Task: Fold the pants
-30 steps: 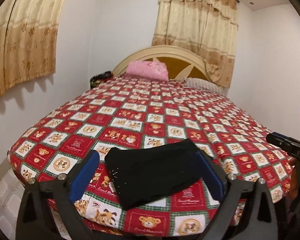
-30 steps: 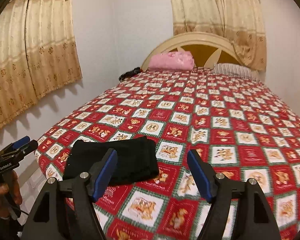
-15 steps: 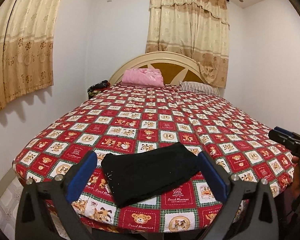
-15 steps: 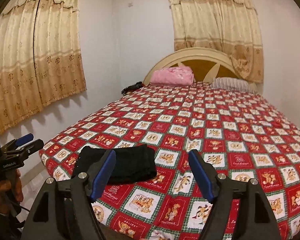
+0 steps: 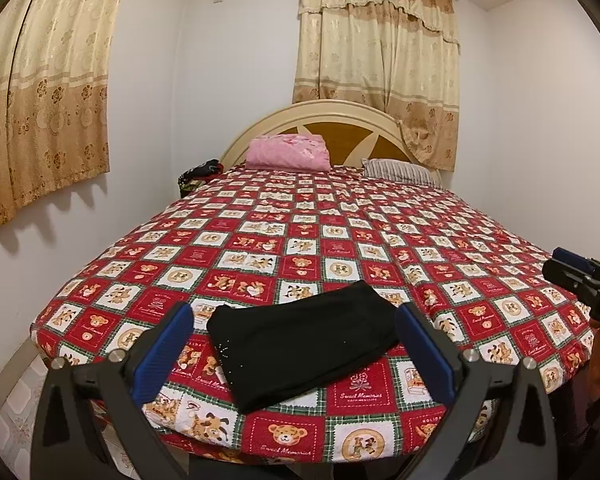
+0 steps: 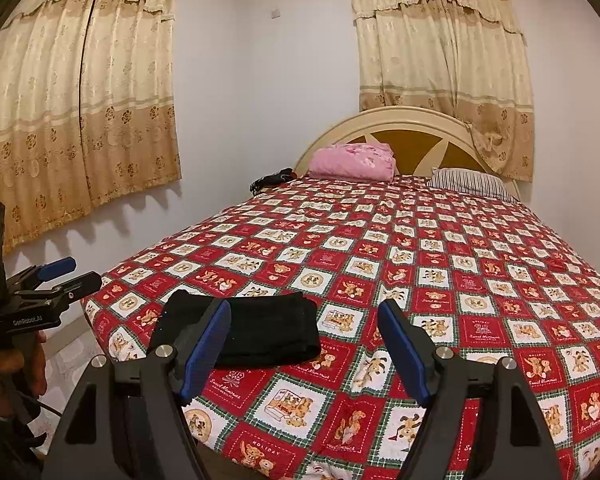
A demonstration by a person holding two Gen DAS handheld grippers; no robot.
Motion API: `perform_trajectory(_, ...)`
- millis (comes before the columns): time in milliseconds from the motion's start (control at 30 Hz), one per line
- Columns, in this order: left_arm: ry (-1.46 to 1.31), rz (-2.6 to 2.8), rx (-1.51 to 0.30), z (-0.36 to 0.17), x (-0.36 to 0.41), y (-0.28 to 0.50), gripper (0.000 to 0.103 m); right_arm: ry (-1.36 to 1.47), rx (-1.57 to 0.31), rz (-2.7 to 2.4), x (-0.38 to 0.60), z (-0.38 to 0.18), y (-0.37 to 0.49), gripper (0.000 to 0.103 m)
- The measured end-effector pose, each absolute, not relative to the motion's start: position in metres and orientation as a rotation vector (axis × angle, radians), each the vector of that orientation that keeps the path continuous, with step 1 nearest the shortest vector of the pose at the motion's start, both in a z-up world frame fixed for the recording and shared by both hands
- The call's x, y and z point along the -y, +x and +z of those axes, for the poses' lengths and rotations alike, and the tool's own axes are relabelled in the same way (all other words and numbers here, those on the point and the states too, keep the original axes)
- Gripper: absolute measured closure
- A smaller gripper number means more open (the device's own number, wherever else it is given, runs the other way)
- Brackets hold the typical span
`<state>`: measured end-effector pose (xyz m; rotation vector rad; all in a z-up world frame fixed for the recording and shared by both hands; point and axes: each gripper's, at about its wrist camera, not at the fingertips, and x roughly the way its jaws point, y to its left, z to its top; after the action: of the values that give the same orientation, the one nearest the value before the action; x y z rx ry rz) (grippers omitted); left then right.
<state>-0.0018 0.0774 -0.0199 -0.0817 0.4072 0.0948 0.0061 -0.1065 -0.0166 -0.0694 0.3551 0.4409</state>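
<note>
Bedspread (image 5: 340, 216) of red bear squares; folded black pants (image 5: 300, 340) near foot edge. Left gripper (image 5: 296, 344) and right gripper (image 6: 304, 348) spread, empty. Likely finished; withdraw without snagging cloth.

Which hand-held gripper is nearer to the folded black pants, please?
Left. The left hand-held gripper hangs open directly before the folded black pants, framing them; the right hand-held gripper is off to their right, open over the bedspread.
</note>
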Motion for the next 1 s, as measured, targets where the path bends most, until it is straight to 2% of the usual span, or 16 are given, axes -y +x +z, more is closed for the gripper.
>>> perform_trajectory(1000, -0.039, 0.101, -0.423, -0.020, -0.068, 0.005, 0.000, -0.114, -0.324, 0.437, 0.101, -0.015, -0.001, 0.026)
